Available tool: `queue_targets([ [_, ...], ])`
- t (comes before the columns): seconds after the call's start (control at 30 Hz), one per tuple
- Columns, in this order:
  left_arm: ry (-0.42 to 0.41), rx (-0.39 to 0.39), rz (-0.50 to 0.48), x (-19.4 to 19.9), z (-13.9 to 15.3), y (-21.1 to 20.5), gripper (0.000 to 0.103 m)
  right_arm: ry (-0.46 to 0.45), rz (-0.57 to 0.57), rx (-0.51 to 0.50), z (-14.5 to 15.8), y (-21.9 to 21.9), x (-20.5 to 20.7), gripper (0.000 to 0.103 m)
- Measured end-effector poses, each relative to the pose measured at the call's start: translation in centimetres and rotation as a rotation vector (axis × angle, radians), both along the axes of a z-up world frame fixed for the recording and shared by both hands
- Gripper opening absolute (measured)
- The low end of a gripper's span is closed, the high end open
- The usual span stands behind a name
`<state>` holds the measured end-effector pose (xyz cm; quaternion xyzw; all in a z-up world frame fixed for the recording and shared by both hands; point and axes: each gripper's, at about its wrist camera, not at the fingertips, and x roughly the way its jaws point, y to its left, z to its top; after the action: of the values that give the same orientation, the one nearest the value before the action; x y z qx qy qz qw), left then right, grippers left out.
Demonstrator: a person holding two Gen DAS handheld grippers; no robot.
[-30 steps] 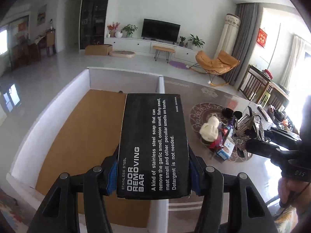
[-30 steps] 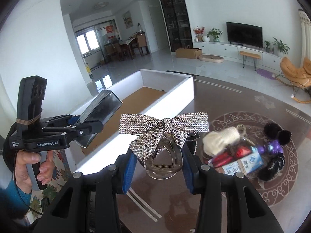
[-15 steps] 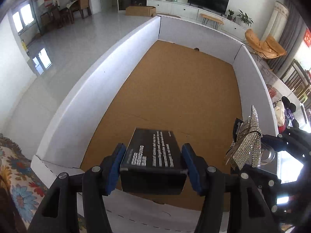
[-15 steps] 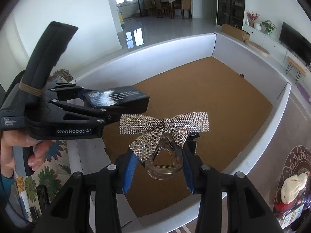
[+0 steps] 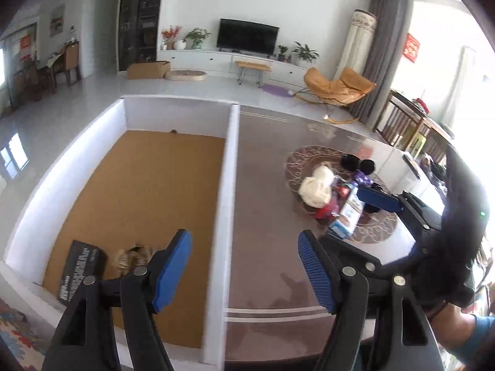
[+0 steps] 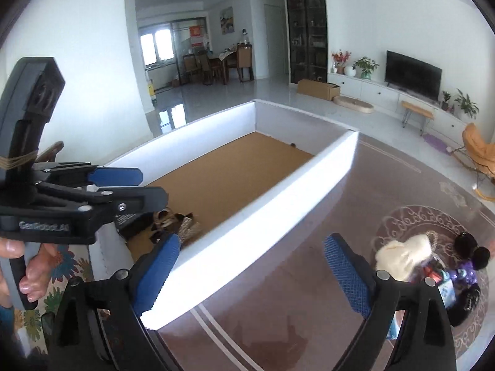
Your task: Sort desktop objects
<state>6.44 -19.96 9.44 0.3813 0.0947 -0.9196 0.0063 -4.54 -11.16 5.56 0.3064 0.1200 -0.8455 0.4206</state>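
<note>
A large white-walled box point(image 5: 230, 167) with a brown cardboard floor is set on the dark table point(image 5: 272, 204), and two things are seen lying in its near corner. A black carton point(image 5: 79, 270) printed with white lettering lies flat on the floor close to the near wall. Just beside it, a sparkly bow hair clip point(image 5: 133, 255) is seen on its side; in the right wrist view the same clip point(image 6: 179, 222) is partly hidden behind the left gripper, so whether it touches the carton cannot be told. The rest of the box floor is seen bare apart from a small dark speck at the far wall.

The left gripper point(image 5: 244, 267) is held over the box's right-hand wall, its jaws having just been opened to a wide gap, with nothing between the blue pads point(image 5: 171, 270). The right gripper point(image 6: 250, 273) is likewise held with its jaws just opened very wide and nothing between them; it is placed over the near end of that wall and the table beside it.

Well apart from the box, a heap of unsorted things point(image 5: 337, 194) is left on a round patterned mat point(image 5: 297, 160): a cream knitted piece point(image 5: 315, 185), two black pompoms point(image 5: 357, 164), something purple, a red item and a small blue-and-white packet point(image 5: 345, 222).
</note>
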Motion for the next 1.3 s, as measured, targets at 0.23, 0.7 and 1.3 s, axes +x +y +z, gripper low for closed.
queue_targets([
  [0.23,-0.115,0.031,-0.232,-3.5,-8.2,15.2,0.083,-0.038,-0.415,0.166,-7.3,18.1,-3.8,0.103],
  [0.7,-0.148,-0.032,-0.047,-9.6,-14.1,14.8,0.084,-0.218,-0.628,0.194,-10.6,27.9,-6.4,0.103],
  [1.3,-0.121,-0.127,-0.089,-9.8,-15.0,15.8,0.095,-0.198,-0.637,0.207,-11.2,26.9,-6.3,0.103],
])
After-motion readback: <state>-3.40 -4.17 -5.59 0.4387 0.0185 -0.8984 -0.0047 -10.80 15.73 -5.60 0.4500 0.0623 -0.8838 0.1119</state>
